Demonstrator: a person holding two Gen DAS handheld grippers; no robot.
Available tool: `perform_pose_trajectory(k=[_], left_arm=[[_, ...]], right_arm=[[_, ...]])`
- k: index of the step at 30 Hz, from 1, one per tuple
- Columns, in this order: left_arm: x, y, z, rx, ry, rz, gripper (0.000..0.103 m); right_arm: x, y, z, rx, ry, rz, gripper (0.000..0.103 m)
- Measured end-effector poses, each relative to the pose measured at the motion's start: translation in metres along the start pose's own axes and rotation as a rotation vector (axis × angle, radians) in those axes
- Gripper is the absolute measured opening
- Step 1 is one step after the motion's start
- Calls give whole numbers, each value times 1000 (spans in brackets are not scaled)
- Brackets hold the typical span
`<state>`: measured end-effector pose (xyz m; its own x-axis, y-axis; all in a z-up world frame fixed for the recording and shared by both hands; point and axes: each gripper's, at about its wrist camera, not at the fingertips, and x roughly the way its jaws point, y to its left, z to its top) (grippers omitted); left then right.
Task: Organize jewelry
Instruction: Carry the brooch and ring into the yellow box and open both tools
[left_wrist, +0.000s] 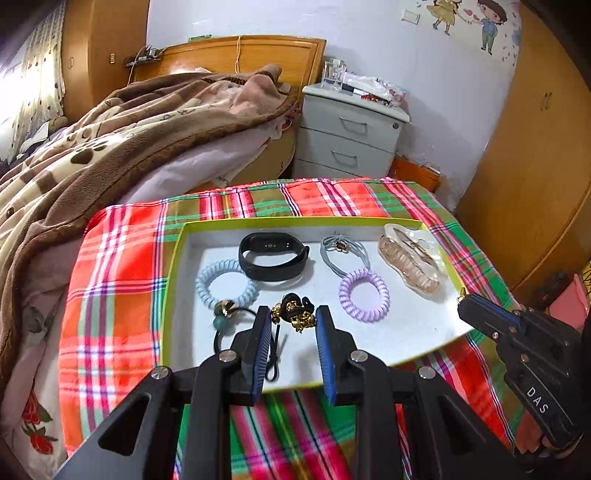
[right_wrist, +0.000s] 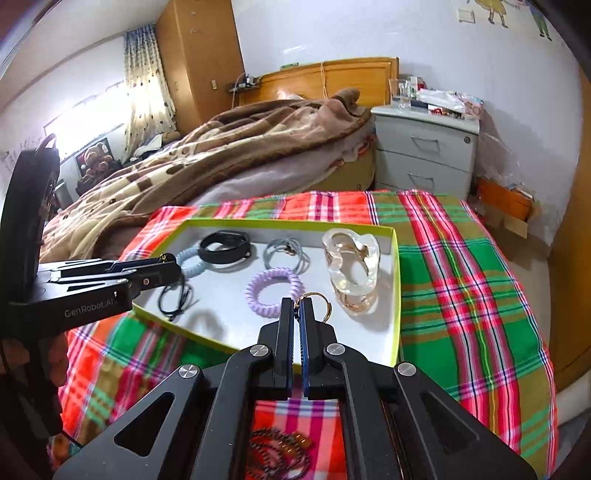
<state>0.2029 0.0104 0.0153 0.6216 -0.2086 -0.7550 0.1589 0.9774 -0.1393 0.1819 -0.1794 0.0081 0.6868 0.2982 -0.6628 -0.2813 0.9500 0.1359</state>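
Our left tongs stand wide apart over the near part of the tray, their blue pads flanking a black hair tie with gold charms without our being able to tell whether they touch it. Our right tongs are pressed nearly together on a thin gold ring, which hangs over the tray's white floor; only the right wrist view shows that ring clearly, since from the left wrist view we see just a gold glint at the right tongs' tip.

The left view alone shows the charm tie and, just left of it, a black elastic with a green bead. Both views show the pale blue coil tie, the black fitness band, the grey elastics, the lilac coil tie and the clear claw clip, all lying apart inside the tray.

Only the right view shows a dark beaded bracelet on the plaid cloth beneath the right tongs, outside the tray.
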Motion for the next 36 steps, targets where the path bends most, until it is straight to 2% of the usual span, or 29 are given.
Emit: perform_pose_trajectory(k=[15, 18, 22, 36], left_arm=[[48, -4, 11, 26, 75, 15, 26], [51, -4, 10, 40, 75, 44, 26], [58, -2, 8, 35, 100, 38, 26], [60, 0, 9, 23, 103, 26, 26]], right_arm=[[31, -14, -4, 20, 106, 8, 3], [38, -14, -3, 20, 130, 13, 3], [43, -13, -3, 22, 146, 17, 3], [51, -12, 1, 28, 170, 26, 3]])
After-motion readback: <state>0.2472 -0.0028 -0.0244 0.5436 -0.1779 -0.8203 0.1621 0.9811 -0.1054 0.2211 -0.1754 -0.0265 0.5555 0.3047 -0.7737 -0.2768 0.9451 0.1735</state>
